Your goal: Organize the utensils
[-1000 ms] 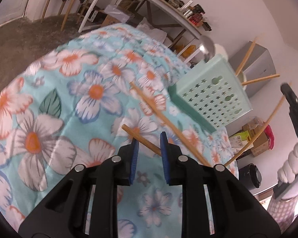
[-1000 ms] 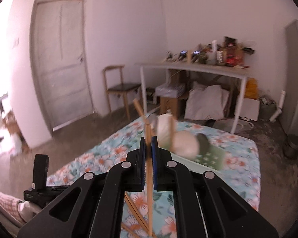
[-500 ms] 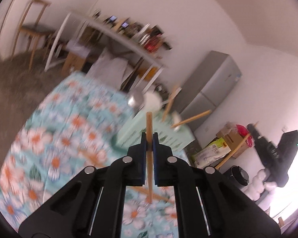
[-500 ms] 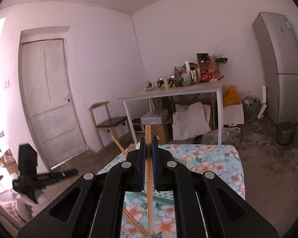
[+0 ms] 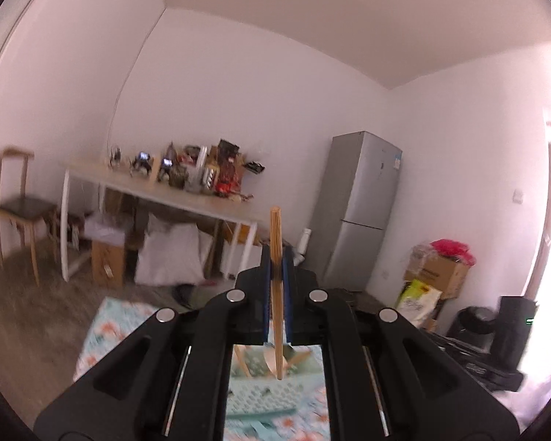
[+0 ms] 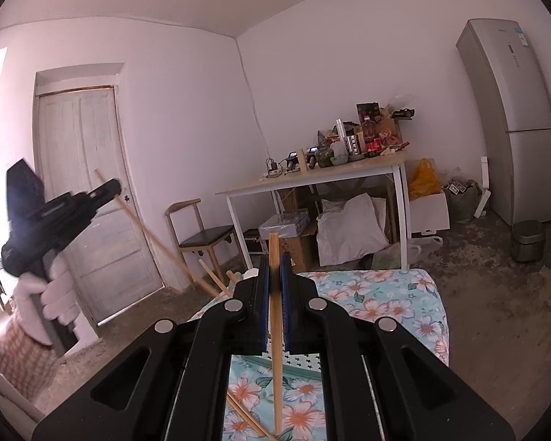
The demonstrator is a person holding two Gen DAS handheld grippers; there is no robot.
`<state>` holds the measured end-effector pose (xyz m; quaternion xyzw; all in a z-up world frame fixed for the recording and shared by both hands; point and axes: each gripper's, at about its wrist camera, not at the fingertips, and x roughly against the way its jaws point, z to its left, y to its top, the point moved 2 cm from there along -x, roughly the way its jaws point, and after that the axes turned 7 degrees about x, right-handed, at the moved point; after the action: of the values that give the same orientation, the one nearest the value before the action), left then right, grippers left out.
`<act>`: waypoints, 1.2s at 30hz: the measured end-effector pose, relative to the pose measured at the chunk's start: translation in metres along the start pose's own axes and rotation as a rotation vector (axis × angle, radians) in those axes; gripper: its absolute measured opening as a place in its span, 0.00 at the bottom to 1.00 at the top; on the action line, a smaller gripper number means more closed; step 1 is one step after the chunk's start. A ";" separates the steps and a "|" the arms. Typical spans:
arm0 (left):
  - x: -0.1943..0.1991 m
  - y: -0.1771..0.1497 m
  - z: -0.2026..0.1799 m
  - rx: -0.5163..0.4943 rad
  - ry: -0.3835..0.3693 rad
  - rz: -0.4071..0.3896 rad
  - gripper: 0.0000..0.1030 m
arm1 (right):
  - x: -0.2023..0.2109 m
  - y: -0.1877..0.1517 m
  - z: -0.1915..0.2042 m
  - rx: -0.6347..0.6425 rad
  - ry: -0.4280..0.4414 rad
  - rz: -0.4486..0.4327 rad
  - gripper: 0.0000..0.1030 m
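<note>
My left gripper (image 5: 275,257) is shut on a wooden chopstick (image 5: 275,228) that stands upright between the blue pads, high above the mint green basket (image 5: 260,400). In the right wrist view the same left gripper (image 6: 112,187) is at the left in a white-gloved hand (image 6: 55,290), its chopstick (image 6: 158,242) slanting down towards the basket. My right gripper (image 6: 274,261) is shut on a second chopstick (image 6: 275,367), also upright, over the basket's rim (image 6: 305,371). Another chopstick (image 6: 246,419) lies loose on the floral tablecloth (image 6: 404,294). Several utensil handles (image 6: 209,275) stick up from the basket.
Beyond the floral table stand a white table (image 6: 312,183) loaded with clutter, a wooden chair (image 6: 202,239), a grey fridge (image 6: 514,128), a door (image 6: 80,183) and a small bin (image 6: 527,244). Boxes and bags (image 5: 437,275) sit by the right wall.
My left gripper closed on a chopstick that lay on the cloth, lifted it well above the table and turned level. My right gripper, still holding its chopstick, shifted sideways and tilted up.
</note>
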<state>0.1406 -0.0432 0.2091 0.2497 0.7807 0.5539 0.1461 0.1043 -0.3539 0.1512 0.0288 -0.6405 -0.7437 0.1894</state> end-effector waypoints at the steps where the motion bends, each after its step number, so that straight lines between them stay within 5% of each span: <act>1: -0.007 0.000 -0.002 -0.019 0.012 -0.001 0.05 | 0.001 0.000 -0.001 0.000 -0.001 -0.002 0.06; 13: -0.106 -0.043 0.007 -0.087 0.135 0.120 0.05 | 0.001 0.001 -0.003 -0.003 -0.008 0.002 0.06; 27: -0.126 -0.071 0.043 0.037 0.127 0.175 0.06 | 0.000 0.003 0.004 0.009 -0.003 0.023 0.06; 31: -0.121 -0.069 0.054 0.075 0.123 0.161 0.29 | 0.002 0.004 0.006 0.016 -0.007 0.025 0.06; 36: -0.110 -0.062 0.052 0.070 0.097 0.128 0.31 | 0.001 0.006 0.011 0.022 -0.003 0.025 0.06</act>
<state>0.2442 -0.0790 0.1282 0.2769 0.7881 0.5460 0.0634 0.1019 -0.3448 0.1593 0.0217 -0.6492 -0.7343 0.1973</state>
